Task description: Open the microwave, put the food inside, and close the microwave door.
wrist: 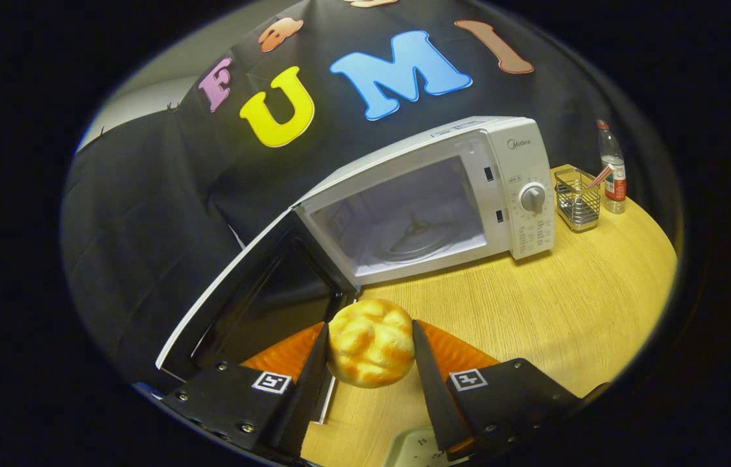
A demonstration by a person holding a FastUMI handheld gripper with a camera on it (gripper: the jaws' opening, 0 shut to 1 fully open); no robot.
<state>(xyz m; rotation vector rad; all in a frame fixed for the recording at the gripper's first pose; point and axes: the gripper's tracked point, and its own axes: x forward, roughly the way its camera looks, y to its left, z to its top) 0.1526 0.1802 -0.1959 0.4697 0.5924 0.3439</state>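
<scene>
Golden bread roll (370, 344) sits clamped between my gripper (369, 353) fingers at lower centre; the open microwave (433, 198) cavity lies straight ahead, slightly up-right, door (251, 298) swung left

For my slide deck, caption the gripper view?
Tongs shut on a bread roll, raised before the open microwave on the wooden table.

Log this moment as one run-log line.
stage: carrying food | gripper: shut on bread roll | microwave: door open, turntable bare | roll: short of cavity | next: likely insert
</scene>
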